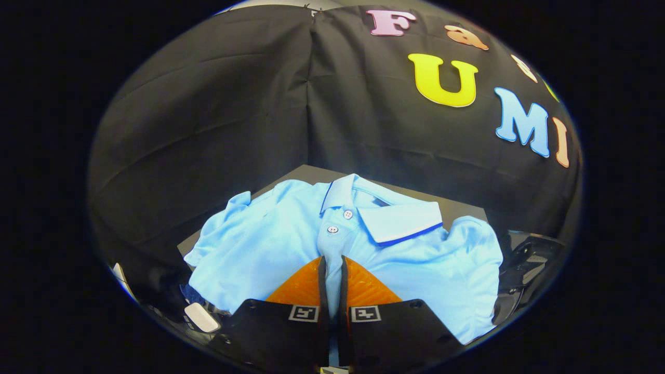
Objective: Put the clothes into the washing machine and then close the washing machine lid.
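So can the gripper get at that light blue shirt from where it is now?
Probably yes. The gripper is already at the light blue polo shirt, its orange fingers nearly together just below the buttoned placket with a strip of fabric in the gap. Nothing lies between them.

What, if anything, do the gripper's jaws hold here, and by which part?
The gripper is nearly closed on the light blue short-sleeved polo shirt, pinching a fold of its front just below the two-button placket, a thin strip of fabric showing between the orange fingers.
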Demonstrator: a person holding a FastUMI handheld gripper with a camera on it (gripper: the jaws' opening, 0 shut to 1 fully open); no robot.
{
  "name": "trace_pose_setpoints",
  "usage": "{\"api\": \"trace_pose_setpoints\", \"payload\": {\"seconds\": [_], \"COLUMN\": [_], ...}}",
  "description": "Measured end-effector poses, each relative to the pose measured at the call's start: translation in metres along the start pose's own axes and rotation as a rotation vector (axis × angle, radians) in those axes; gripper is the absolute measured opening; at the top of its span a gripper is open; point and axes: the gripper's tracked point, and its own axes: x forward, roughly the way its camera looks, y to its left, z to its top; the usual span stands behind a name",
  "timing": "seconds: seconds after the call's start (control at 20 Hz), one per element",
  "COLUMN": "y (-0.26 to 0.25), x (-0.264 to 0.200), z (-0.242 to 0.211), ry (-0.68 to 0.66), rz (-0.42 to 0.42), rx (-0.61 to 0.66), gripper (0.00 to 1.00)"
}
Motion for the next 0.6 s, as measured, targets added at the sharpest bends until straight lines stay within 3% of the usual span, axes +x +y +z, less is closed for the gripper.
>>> {"api": "trace_pose_setpoints", "payload": {"seconds": [0.05,0.1,0.4,0.6], "y": [-0.0015,0.0003,0.0000,-0.0001], "x": [-0.0053,-0.0030,-0.0026,-0.0083], "z": [0.0017,0.0014,0.0014,0.0032], "ry": [-0.001,0.000,-0.011,-0.021], "rz": [0.005,0.012,-0.001,0.026], "rx": [-0.004,0.004,-0.023,0.024], "gripper": [0.09,0.02,0.02,0.01]}}
